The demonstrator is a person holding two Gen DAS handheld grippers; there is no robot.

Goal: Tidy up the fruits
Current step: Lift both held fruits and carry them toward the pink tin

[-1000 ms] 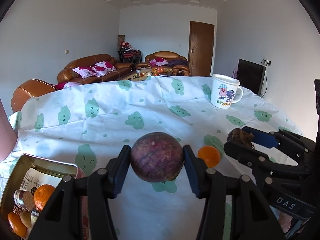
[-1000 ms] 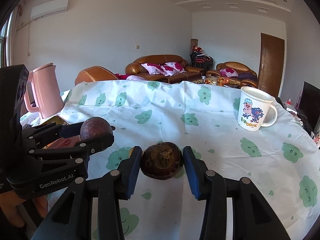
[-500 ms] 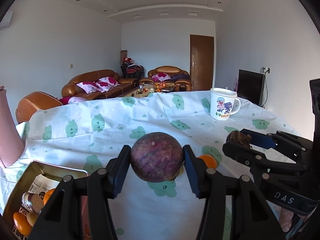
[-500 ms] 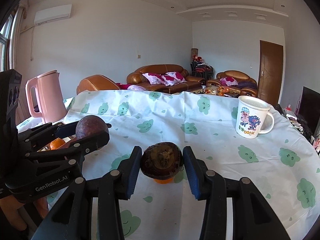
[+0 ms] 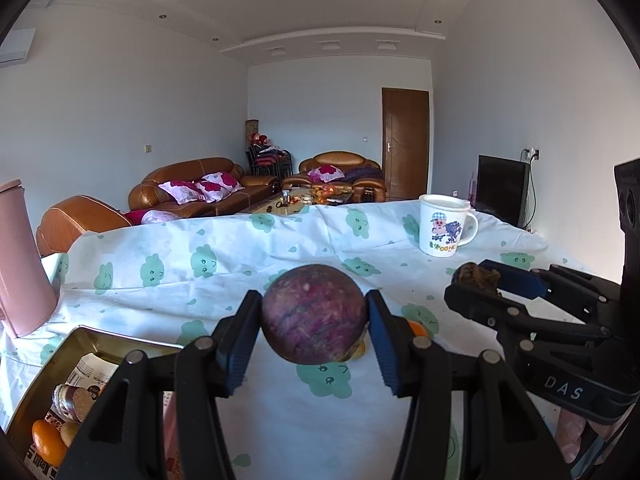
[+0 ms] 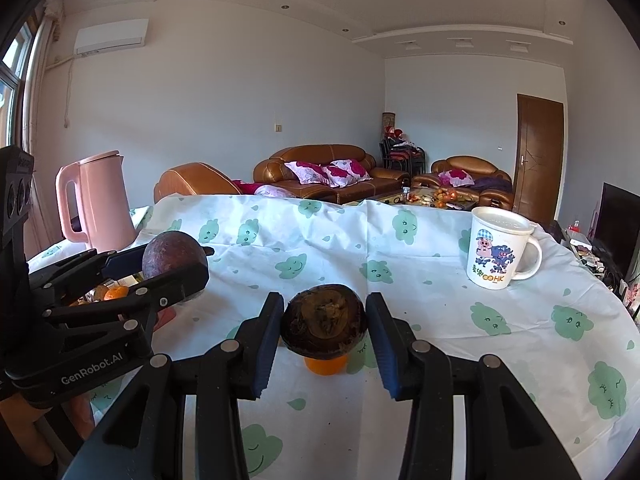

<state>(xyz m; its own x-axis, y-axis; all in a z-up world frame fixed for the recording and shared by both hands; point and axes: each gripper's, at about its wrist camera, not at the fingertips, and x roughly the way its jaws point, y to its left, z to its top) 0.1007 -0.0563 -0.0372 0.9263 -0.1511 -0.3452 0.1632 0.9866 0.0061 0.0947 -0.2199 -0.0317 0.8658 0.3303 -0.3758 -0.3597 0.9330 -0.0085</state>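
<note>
Both grippers are rising off the table: over the last second the cloth [image 5: 248,264] is dropping lower in each wrist view and more ceiling is coming in, so I am reading this as a lift, not a placement. The left gripper [image 5: 314,316] is clamping a round purple fruit [image 5: 314,314] between its 2 blue pads, jaws about fruit-wide, the fruit held clear above the cloth. The right gripper [image 6: 324,320] is gripping a darker brown fruit [image 6: 324,320] the same way, its rough end facing the camera. 1 orange [image 6: 325,365] is lying loose on the cloth, now sliding under the brown fruit in the right view and half hidden behind the left finger in the left view. The tin [image 5: 48,376] at the left is coming further into frame, already holding an orange fruit and some small packets I cannot identify. My judgement: both fruits are in carry, the tin is the likely destination, and the loose orange is 1 more pick to come. The mug [image 6: 498,254] and pink kettle [image 6: 96,200] are standing well apart from the work. Risk I am watching: the 2 grippers are close together, so swinging both toward the tin at once could knock them.
</note>
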